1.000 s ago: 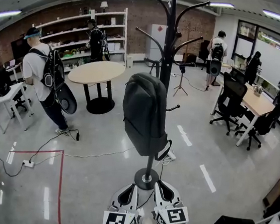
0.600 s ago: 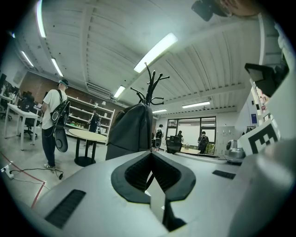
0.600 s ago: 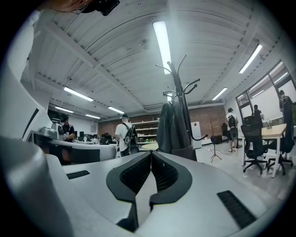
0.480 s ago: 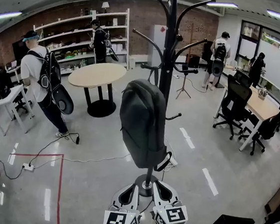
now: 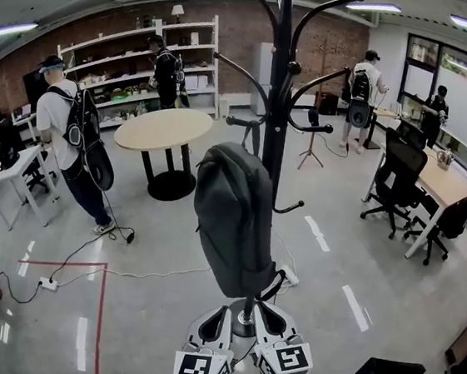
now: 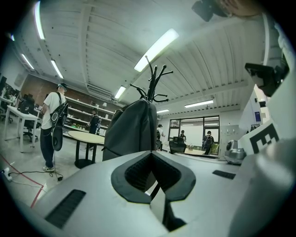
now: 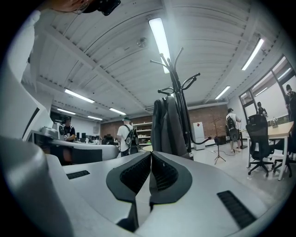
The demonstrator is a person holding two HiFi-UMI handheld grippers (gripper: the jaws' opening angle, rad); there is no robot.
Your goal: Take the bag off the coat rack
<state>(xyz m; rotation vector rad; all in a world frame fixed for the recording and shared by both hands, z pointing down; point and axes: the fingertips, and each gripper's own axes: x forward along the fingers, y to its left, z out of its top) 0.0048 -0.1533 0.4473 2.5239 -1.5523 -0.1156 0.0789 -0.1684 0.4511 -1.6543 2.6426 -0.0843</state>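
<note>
A dark grey backpack [image 5: 234, 220] hangs on the black coat rack [image 5: 275, 103] straight ahead of me, its straps against the pole. Both grippers are held level, side by side, just short of the rack's base. My left gripper [image 5: 221, 310] is shut with nothing in it, and so is my right gripper [image 5: 264, 308]. In the left gripper view the backpack [image 6: 132, 132] rises just beyond the closed tips of the left gripper [image 6: 151, 153], under the rack's hooks [image 6: 151, 85]. In the right gripper view the backpack [image 7: 166, 125] and the rack [image 7: 181, 92] stand ahead of the right gripper [image 7: 151, 153].
A round wooden table [image 5: 163, 128] stands behind the rack to the left. A person with a backpack [image 5: 67, 142] is at the left, near a floor cable [image 5: 84, 249] and red tape [image 5: 100, 309]. Office chairs [image 5: 398, 180] and a desk [image 5: 442, 181] fill the right.
Both grippers have moved forward together towards the rack. The backpack now looks larger and closer, and the rack's base sits right at the gripper tips. Both stay shut.
</note>
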